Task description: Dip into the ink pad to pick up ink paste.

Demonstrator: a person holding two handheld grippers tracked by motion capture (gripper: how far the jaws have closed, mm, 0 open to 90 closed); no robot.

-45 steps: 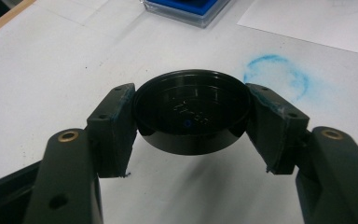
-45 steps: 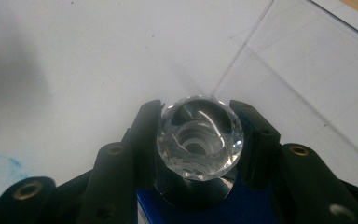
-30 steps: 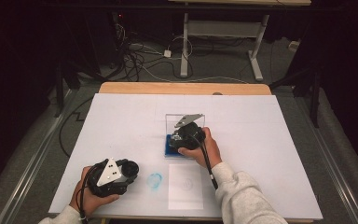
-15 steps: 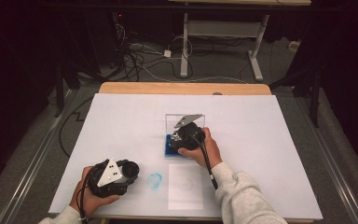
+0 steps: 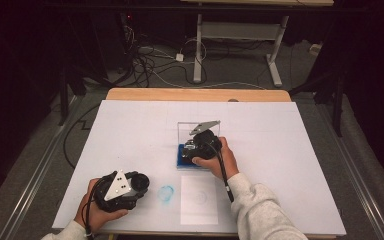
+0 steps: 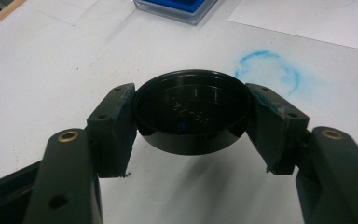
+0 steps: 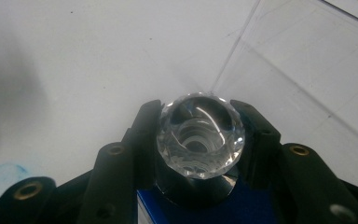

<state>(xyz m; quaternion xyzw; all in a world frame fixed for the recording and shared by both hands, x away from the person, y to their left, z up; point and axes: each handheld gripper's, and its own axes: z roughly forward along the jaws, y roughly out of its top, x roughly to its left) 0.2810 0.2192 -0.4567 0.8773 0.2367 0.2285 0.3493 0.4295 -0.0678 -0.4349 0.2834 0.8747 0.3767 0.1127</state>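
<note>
While our right tool [image 5: 198, 146] sits over the blue ink pad [image 5: 184, 156] in its clear hinged box [image 5: 186, 131], we've got its jaws clamped tight on a round stamp with a faceted clear knob [image 7: 200, 135], and in the right gripper view the black base of the stamp looks like it's resting on the blue pad, though we can't tell how hard it presses. Our left tool [image 6: 191, 126] hangs near the front left of the bench [image 5: 130, 125], its jaws closed snugly on a black round cap [image 6: 192, 109], which we're guessing belongs to the stamp, held just above the white surface. A smudgy blue ring [image 5: 165, 193] sits on the bench just right of that hand, and a white sheet of paper [image 5: 199, 199] lies beside it, with what looks like a faint round mark on it. So the job right now looks like inking. Our advice: keep the stamp dead level on the pad, press straight down with no rocking, then lift it straight up so the pad doesn't drag or the box shift. Keep the grip firm, since that slick knob could twist. The left hand should just hold the cap steady, clear of the blue smudge.
</note>
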